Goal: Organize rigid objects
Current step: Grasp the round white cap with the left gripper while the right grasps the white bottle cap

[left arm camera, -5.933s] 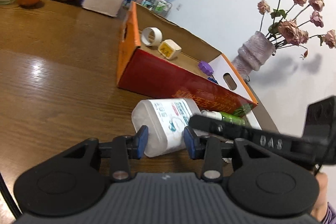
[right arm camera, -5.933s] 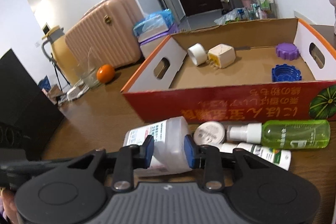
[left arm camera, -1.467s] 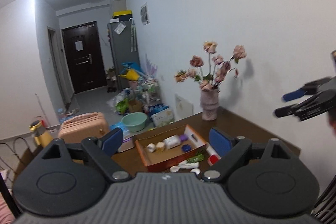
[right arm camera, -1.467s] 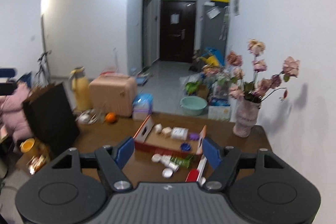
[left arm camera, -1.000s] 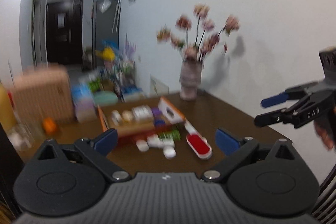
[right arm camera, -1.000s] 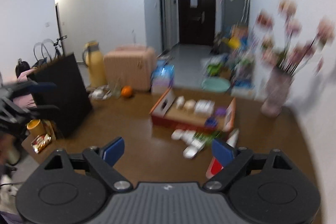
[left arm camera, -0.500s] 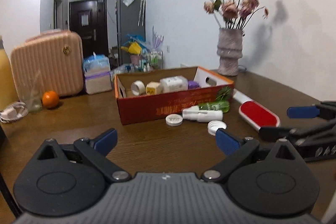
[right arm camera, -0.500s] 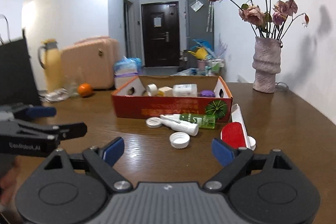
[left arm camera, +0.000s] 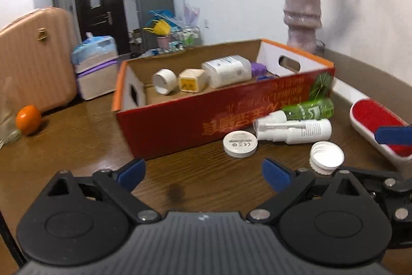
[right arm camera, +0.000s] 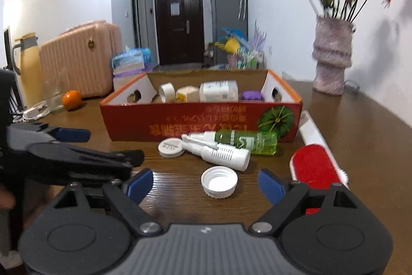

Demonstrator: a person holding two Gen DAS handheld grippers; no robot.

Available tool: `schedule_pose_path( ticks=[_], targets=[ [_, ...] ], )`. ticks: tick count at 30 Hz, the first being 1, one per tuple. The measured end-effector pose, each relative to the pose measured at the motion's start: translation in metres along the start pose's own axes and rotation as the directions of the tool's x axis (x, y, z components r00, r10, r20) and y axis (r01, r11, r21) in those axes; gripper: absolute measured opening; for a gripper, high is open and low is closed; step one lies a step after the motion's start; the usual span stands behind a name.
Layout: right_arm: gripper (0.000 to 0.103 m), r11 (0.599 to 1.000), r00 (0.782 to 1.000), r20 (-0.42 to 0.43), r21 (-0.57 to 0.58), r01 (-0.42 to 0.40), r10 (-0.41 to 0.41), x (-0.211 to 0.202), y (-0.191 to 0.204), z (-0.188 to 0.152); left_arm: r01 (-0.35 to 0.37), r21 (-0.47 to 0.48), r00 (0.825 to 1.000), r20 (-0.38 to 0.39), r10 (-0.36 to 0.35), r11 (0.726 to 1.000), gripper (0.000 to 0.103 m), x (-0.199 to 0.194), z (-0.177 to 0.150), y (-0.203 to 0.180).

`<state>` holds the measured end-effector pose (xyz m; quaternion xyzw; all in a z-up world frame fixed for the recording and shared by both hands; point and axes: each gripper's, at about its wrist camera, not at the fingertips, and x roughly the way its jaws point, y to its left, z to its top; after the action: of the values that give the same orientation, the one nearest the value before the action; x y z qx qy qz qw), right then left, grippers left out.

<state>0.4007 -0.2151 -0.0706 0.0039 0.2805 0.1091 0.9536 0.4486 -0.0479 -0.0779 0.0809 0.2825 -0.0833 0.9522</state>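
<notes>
Loose on the brown wooden counter (right arm camera: 360, 125), just in front of the red cardboard box (right arm camera: 200, 124), the things to be sorted are lying in a small cluster. A white screw cap (right arm camera: 219, 181) is sitting open side up nearest the right tongs (right arm camera: 206, 184), framed between their blue pads without touching either. Behind it a white spray bottle (right arm camera: 219, 150) is lying on its side, touching a green spray bottle (right arm camera: 247, 139) that is resting along the foot of the box. A flat white round lid (right arm camera: 170, 147) is lying just left of the bottles. To the right, a lint brush with a red pad (right arm camera: 312, 164) is stretching along the counter, its white handle running back beside the box.

Inside the box, a white tape roll (left arm camera: 164, 81), a cream cube-shaped item (left arm camera: 191, 84), a white labelled bottle (left arm camera: 226, 71) on its side and a purple cap (left arm camera: 257, 67) are lying in a row.

The right tongs' jaws are closing from a wide spread, gripping nothing. The left tongs (left arm camera: 203, 173) are standing released and wide, with only bare counter between the pads; they are hovering low, left of the right tongs.

Beyond the box, an orange (left arm camera: 28, 119) is sitting on the counter, well apart from the cluster, and a pale vase of dried pink flowers (right arm camera: 332, 58) is standing near the wall. A pink suitcase (right arm camera: 79, 61) is standing behind the counter.
</notes>
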Motion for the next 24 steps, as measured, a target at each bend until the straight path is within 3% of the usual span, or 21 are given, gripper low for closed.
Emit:
schedule_pose_path(
  ticks=[2, 4, 9, 11, 12, 19, 24],
  targets=[
    [0.074, 1.000, 0.999, -0.036, -0.016, 0.020, -0.021, 0.014, -0.003, 0.002, 0.019, 0.006, 0.999, -0.027, -0.019, 1.000, 0.096, 0.016, 0.001, -0.001],
    [0.069, 0.999, 0.998, -0.059, -0.007, 0.034, -0.034, 0.025, -0.010, 0.003, 0.035, 0.008, 0.998, -0.054, -0.035, 0.999, 0.085, 0.028, 0.003, -0.002],
    [0.056, 1.000, 0.993, -0.116, 0.005, 0.009, -0.009, 0.048, -0.021, 0.005, 0.110, -0.027, 0.990, -0.089, -0.112, 0.994, 0.077, 0.055, 0.014, 0.001],
    [0.043, 1.000, 0.992, -0.123, 0.003, 0.020, -0.019, 0.053, -0.023, 0.006, 0.121, -0.010, 0.989, -0.089, -0.121, 0.993, 0.076, 0.060, 0.017, -0.002],
    [0.040, 1.000, 0.992, -0.123, 0.006, 0.024, -0.024, 0.055, -0.024, 0.006, 0.129, 0.001, 0.988, -0.088, -0.129, 0.992, 0.071, 0.061, 0.019, -0.004],
    [0.039, 1.000, 0.994, -0.104, 0.023, 0.015, -0.012, 0.057, -0.029, 0.004, 0.190, 0.030, 0.980, -0.063, -0.188, 0.981, 0.041, 0.058, 0.019, -0.016],
    [0.039, 0.999, 0.995, -0.095, 0.036, 0.008, -0.005, 0.054, -0.030, 0.004, 0.161, 0.027, 0.985, -0.062, -0.159, 0.987, 0.040, 0.053, 0.018, -0.017]
  ],
)
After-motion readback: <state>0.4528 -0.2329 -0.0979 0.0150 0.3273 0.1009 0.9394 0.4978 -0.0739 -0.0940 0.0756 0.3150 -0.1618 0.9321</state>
